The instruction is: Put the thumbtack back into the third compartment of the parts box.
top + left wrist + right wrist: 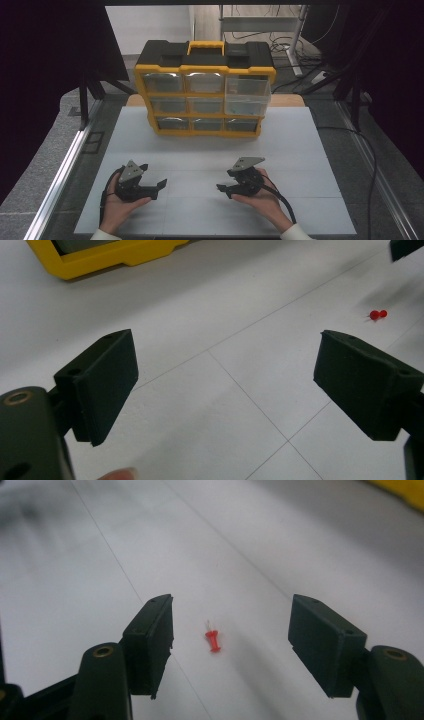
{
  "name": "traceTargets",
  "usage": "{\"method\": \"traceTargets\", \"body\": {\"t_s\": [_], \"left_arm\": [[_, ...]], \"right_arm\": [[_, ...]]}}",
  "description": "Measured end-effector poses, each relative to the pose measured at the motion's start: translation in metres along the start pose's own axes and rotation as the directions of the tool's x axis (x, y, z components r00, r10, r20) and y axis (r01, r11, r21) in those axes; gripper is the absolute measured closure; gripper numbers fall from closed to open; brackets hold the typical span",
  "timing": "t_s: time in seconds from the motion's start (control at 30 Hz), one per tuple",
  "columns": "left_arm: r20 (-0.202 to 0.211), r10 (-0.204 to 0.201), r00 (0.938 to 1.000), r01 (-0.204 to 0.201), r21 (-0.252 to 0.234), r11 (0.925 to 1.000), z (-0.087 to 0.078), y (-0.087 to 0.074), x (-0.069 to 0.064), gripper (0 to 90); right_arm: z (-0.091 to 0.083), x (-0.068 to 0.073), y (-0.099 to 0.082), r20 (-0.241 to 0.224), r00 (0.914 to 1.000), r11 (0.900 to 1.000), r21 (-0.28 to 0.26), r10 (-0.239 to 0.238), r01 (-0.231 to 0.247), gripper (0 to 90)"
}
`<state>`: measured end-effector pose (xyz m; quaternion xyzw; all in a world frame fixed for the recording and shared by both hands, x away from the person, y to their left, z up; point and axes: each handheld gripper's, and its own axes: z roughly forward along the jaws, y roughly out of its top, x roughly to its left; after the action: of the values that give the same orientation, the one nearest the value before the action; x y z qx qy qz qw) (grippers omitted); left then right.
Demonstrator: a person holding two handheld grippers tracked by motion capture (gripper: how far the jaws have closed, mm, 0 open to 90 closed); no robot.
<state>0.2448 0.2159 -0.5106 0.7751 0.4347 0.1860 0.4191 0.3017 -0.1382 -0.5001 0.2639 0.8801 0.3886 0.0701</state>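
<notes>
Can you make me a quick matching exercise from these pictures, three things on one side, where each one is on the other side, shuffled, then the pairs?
Things:
1. red push pin
2. yellow drawer organiser
3. left gripper

Places or states:
A. stands upright at the far end of the white table
B. jaws open, nothing between them
C. lies flat on the table between the open jaws of the right gripper

Pairs: 1-C, 2-A, 3-B
</notes>
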Motion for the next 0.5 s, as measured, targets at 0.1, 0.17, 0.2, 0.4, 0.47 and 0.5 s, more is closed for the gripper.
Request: {"method": "traceTargets", "body": {"t_s": [0.1, 0.17, 0.2, 0.4, 0.47, 0.5], "left_arm": [[0.0, 0.004, 1.0, -0.004, 0.0, 1.0, 0.0, 0.0, -0.001, 10.9], [0.0, 0.002, 1.0, -0.002, 0.0, 1.0, 0.0, 0.0, -0.001, 10.9], [-0.001, 0.002, 1.0, -0.002, 0.0, 1.0, 0.0, 0.0, 0.0, 10.9], [-0.001, 0.002, 1.0, -0.002, -0.001, 1.0, 0.0, 0.0, 0.0, 10.9], [-0.001, 0.002, 1.0, -0.002, -0.001, 1.0, -0.001, 0.0, -0.001, 10.9], [-0.001, 0.001, 1.0, -0.001, -0.001, 1.0, -0.001, 0.0, 0.0, 10.9]], "right_arm": [[0.014, 0.001, -0.003, -0.001, 0.9999, 0.9992, 0.038, -0.01, 0.01, 35.8], [0.021, 0.004, -0.004, 0.001, 0.9994, 0.9976, 0.06, -0.034, 0.034, 36.8], [0.023, 0.005, -0.004, 0.004, 0.999, 0.9964, 0.073, -0.043, 0.043, 37.7], [0.025, 0.01, -0.005, 0.019, 0.9955, 0.9904, 0.105, -0.093, 0.091, 47.8], [0.026, 0.011, -0.005, 0.019, 0.995, 0.9893, 0.11, -0.098, 0.096, 49.4], [0.026, 0.011, -0.005, 0.016, 0.9945, 0.9888, 0.11, -0.103, 0.101, 50.0]]}}
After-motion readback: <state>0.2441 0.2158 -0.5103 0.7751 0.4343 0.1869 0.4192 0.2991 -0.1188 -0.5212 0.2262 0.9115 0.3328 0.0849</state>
